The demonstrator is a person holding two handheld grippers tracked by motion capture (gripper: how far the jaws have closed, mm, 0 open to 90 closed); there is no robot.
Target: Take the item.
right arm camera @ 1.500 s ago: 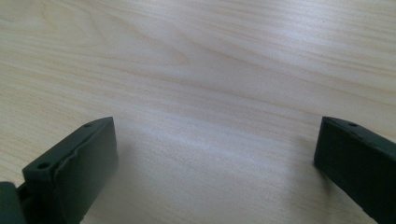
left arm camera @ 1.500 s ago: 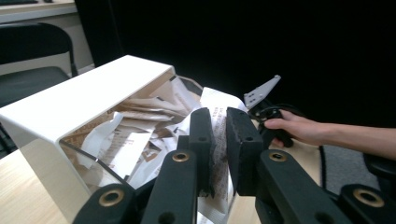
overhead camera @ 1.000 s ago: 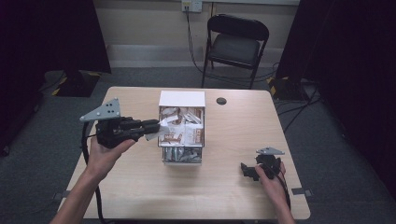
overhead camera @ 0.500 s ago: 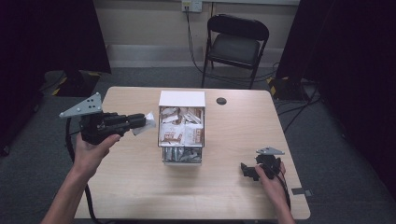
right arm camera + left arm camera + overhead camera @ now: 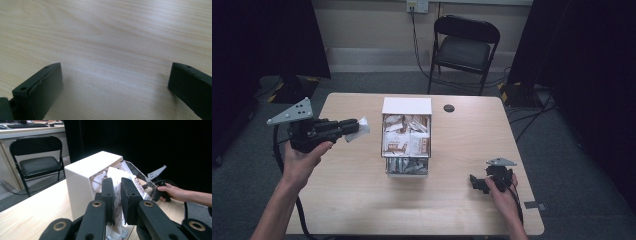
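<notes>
Over the table's left side my left gripper (image 5: 353, 127) is held level, pointing right, shut on a white snack packet (image 5: 362, 128) a short way left of the box. In the left gripper view the packet (image 5: 116, 192) is pinched between the two black jaws of that gripper (image 5: 117, 183). The white box (image 5: 406, 106) stands mid-table, its clear front part full of several brown and white packets (image 5: 404, 141). My right gripper (image 5: 478, 182) rests on the wood at the front right, open; in the right gripper view this gripper (image 5: 115, 82) has bare tabletop between its jaws.
A black folding chair (image 5: 464, 50) stands beyond the table's far edge. A small black round cap (image 5: 449, 108) is set in the tabletop (image 5: 352, 190) right of the box. Dark curtains hang at both sides. The other hand and its gripper (image 5: 160, 191) show past the box.
My left gripper has drawn back to the left, away from the box, with the white packet still in its jaws. The right gripper has stayed put.
</notes>
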